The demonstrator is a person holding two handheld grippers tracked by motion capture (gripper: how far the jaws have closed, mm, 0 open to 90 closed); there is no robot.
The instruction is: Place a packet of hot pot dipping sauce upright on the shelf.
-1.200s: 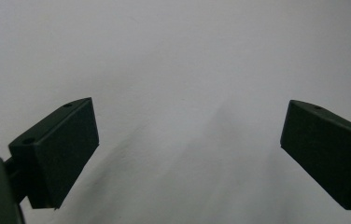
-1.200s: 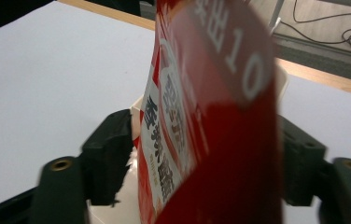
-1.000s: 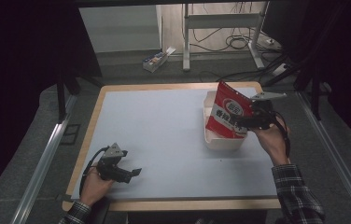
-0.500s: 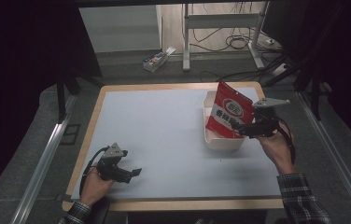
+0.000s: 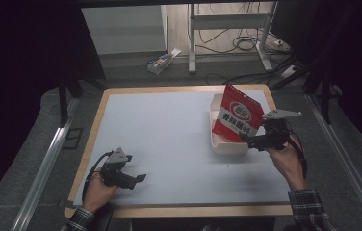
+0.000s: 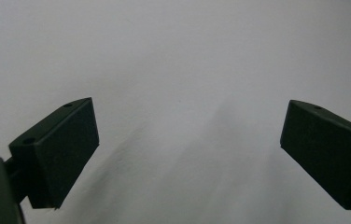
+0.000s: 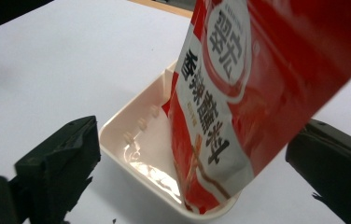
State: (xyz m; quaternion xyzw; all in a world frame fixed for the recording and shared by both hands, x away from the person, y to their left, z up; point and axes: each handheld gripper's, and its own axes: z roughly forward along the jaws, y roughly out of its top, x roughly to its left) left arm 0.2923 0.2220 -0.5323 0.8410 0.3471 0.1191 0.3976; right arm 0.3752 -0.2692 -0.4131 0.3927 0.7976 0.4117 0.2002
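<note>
A red snack pouch [image 5: 239,118] with a white label stands tilted in a white tray [image 5: 227,146] on the right side of the table. My right gripper [image 5: 248,141] sits just right of the tray, pointing left at the pouch's lower corner. Its jaws have just been opening and now stand wide. In the right gripper view the pouch [image 7: 257,70] rises from the tray [image 7: 131,135] ahead of the right gripper [image 7: 187,158], and neither pad touches it. My left gripper [image 5: 138,179] rests open near the front left edge. In its own view the left gripper [image 6: 187,140] holds nothing.
The pale table top [image 5: 169,130] has a wooden rim. Beyond its far edge are desk legs, cables and a small box [image 5: 162,60] on the floor. Metal rails run along both sides of the table.
The right gripper has let go of the pouch, opened and drawn back to the right. The pouch stays leaning in the tray. The left gripper has not moved.
</note>
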